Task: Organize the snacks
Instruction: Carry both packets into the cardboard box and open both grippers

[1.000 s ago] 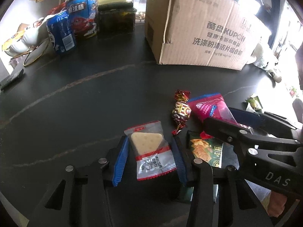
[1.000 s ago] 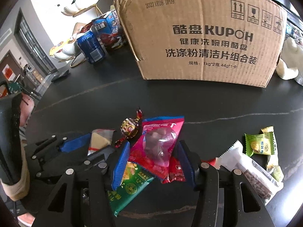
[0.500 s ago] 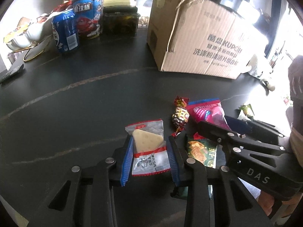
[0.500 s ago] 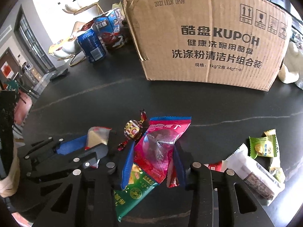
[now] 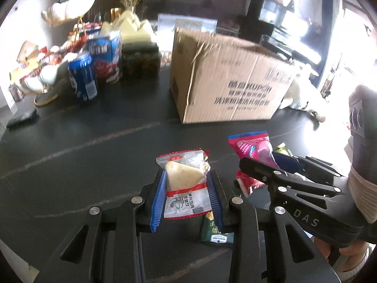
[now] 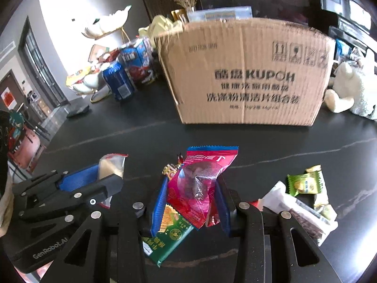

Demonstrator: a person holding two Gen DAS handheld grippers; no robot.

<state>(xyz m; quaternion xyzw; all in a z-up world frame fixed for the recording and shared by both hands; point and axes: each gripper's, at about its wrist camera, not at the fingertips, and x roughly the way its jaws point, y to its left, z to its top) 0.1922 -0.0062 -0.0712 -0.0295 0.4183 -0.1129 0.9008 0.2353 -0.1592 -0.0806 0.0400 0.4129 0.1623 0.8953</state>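
Left gripper (image 5: 186, 192) jaws clamp cracker packet (image 5: 185, 186); right gripper (image 6: 192, 202) jaws clamp pink packet (image 6: 200, 186) (cardboard box (image 6: 247, 75) interior hidden).

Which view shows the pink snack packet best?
The right wrist view: the pink snack packet faces the camera, pinched in the right gripper. The left wrist view shows it sideways, partly hidden behind that gripper's finger.
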